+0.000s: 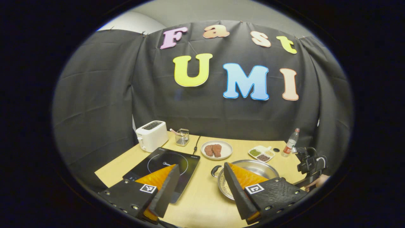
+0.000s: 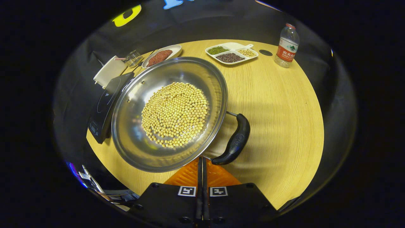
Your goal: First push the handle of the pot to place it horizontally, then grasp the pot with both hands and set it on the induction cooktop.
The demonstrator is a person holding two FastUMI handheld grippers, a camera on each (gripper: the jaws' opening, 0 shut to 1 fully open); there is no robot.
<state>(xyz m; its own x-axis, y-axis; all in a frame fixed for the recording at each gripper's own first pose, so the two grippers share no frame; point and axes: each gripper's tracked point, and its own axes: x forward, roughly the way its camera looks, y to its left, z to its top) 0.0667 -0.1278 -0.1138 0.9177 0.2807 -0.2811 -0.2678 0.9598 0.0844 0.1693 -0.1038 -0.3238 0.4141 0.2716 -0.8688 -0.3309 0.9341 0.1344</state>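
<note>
Pressed together, my right gripper point(image 2: 202, 163) is hovering by the steel pot point(image 2: 167, 114) near the table's point(image 2: 278, 104) front edge. My left gripper point(image 1: 201, 177) is hanging spread, between the induction cooktop point(image 1: 164, 167) and the pot.

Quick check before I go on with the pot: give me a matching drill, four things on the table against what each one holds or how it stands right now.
Things:
1. pot
2. round plate
3. divided tray
4. right claw

States:
A. brown slices of meat
B. green, dark and pale beans, each in its own section
C. a layer of yellow beans on the bottom
D. fingers closed together, near the pot's rim by the black handle

Pairs: 1-C, 2-A, 3-B, 4-D
</note>
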